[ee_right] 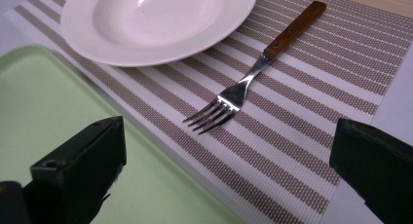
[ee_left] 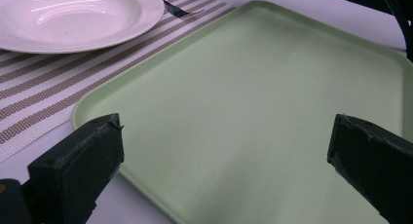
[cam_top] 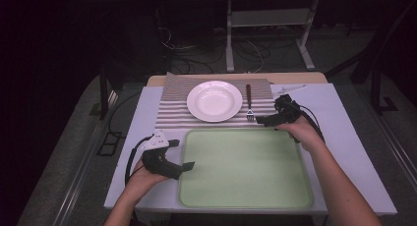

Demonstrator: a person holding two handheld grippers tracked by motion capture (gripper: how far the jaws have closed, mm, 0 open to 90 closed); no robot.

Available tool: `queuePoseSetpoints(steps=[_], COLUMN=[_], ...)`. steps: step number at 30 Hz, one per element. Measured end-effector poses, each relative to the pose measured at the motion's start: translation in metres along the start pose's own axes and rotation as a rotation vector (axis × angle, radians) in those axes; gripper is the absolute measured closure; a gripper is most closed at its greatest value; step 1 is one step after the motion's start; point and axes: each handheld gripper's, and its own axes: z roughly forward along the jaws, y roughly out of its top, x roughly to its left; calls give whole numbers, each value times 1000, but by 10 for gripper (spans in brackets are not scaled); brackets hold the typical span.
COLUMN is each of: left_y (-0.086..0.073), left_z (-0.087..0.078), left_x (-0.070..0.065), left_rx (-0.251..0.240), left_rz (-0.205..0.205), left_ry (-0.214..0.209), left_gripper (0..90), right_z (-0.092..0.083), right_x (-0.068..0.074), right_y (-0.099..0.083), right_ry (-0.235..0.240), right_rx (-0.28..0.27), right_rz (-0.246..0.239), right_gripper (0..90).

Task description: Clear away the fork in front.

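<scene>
A white plate (cam_top: pixel 214 100) sits on a striped placemat (cam_top: pixel 172 108) at the back of the table. A fork (cam_top: pixel 249 103) with a wooden handle lies on the mat just right of the plate, tines toward me. A pale green tray (cam_top: pixel 246 168) lies in front of the mat. My left gripper (cam_top: pixel 183 157) hovers open over the tray's left edge, nothing between its jaws. My right gripper (cam_top: pixel 265 120) stands open just right of the fork's tines, at the tray's far right corner. The fork (ee_right: pixel 253 73), plate (ee_right: pixel 146 19) and tray (ee_right: pixel 58 131) lie ahead of its jaws.
The white table top (cam_top: pixel 344 127) stretches right of the tray. The tray (ee_left: pixel 263 107), plate (ee_left: pixel 73 17) and mat (ee_left: pixel 44 87) appear in the left gripper view. Beyond the table, cables and a metal frame (cam_top: pixel 268 29) stand on a dark floor.
</scene>
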Motion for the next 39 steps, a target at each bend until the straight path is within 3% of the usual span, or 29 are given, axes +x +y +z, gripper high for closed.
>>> queuePoseSetpoints(steps=[7,13,14,21,26,35,39], left_y=[0,0,0,0,0,-1,-1], left_z=[0,1,1,1,1,2,3], left_x=[1,0,0,0,0,-1,-1], left_rx=[-3,-1,2,1,-1,6,10], left_rz=[-3,-1,3,5,6,12,16], left_ry=[-2,-2,-3,-4,-3,-10,-16], left_gripper=[0,0,0,0,0,0,0], right_z=[9,18,21,35,50,70,83], right_x=[-3,-7,-9,-14,-20,-25,-31], right_y=[16,29,33,47,59,73,79], right_ry=[-20,-23,-31,-57,-78,-107,-114], right_rx=[14,18,34,68,118,196,253], right_rz=[-4,23,30,51,66,60,89], right_gripper=[48,90,132,191,284,317,422])
